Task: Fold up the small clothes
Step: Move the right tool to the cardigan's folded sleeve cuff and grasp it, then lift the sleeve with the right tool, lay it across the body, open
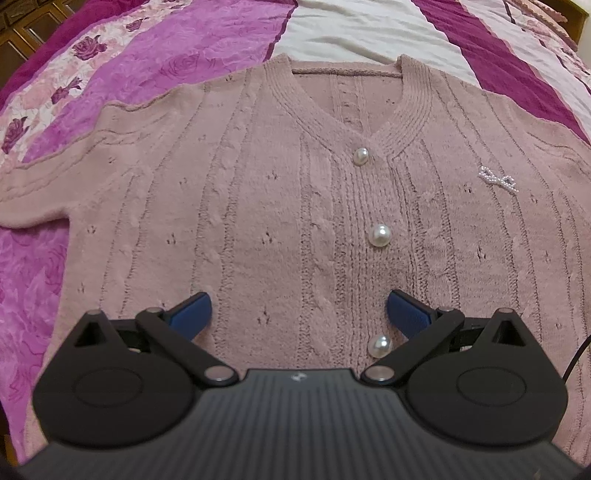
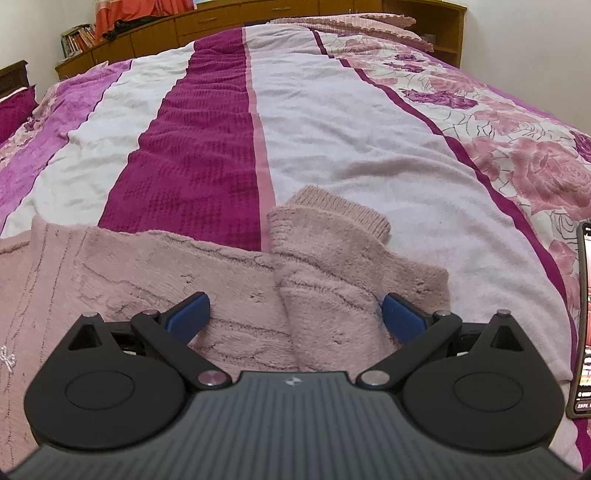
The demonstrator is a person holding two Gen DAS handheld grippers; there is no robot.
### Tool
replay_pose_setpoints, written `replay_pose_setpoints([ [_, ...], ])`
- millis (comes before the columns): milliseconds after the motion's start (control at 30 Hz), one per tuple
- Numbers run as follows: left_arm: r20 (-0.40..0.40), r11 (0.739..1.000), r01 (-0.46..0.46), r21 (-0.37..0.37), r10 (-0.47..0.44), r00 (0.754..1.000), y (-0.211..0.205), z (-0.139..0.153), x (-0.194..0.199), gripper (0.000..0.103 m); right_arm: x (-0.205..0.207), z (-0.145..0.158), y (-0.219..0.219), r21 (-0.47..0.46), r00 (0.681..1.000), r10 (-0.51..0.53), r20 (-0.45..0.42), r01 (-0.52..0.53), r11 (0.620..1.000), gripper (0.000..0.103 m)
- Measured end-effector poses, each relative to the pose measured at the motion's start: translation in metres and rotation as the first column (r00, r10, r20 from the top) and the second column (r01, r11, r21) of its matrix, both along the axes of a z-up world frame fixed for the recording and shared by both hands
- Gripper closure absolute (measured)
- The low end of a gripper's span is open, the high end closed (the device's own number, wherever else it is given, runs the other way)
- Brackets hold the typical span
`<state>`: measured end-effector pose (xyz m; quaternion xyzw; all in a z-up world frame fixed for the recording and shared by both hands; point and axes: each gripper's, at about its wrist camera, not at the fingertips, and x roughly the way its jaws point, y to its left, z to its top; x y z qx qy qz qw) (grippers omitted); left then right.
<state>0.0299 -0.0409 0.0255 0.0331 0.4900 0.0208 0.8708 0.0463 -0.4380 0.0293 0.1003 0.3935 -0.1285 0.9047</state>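
Left claw [image 1: 299, 314], right claw [image 2: 295, 314]: both spread wide, empty, over fuzzy cable-knit pink cardigan [image 1: 258, 206]; round pearl buttons [image 1: 380, 235].

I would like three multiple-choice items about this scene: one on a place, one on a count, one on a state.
1. Where does the cardigan lie?
A. on a bed cover
B. on a chair
C. on the floor

2. How many pearl buttons does the left wrist view show?
A. one
B. three
C. six

3. How is the left claw?
A. shut on a sleeve
B. shut on nothing
C. open

Answers: 1 A, the striped bed cover lies under it; 2 B, three down the front; 3 C, the blue fingers stand apart.
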Motion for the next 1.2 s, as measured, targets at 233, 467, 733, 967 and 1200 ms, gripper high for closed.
replay_pose_setpoints([
  [233,-0.002,1.0,-0.003,0.0,0.003,1.0,-0.001,-0.001,0.001,0.0,0.001,-0.003,0.001,-0.016,1.0,0.011,-0.007,-0.011,1.0,0.0],
  [467,0.001,1.0,-0.003,0.003,0.003,1.0,-0.001,-0.002,0.0,0.0,0.003,-0.004,0.0,-0.018,1.0,0.021,-0.008,-0.021,1.0,0.0],
  [733,0.001,1.0,-0.004,0.004,0.004,1.0,-0.002,-0.003,0.0,0.0,0.003,-0.001,-0.002,-0.042,1.0,0.012,-0.003,-0.013,0.999,0.02],
  [967,-0.001,1.0,-0.004,-0.005,0.004,1.0,0.0,-0.004,0.0,0.0,0.0,0.009,-0.008,-0.081,1.0,-0.005,-0.004,0.005,0.997,0.063],
  [1200,-0.004,1.0,-0.003,-0.019,0.003,1.0,0.002,-0.003,0.0,0.0,-0.007,0.027,-0.008,-0.079,0.999,-0.022,0.029,0.024,0.997,0.085],
])
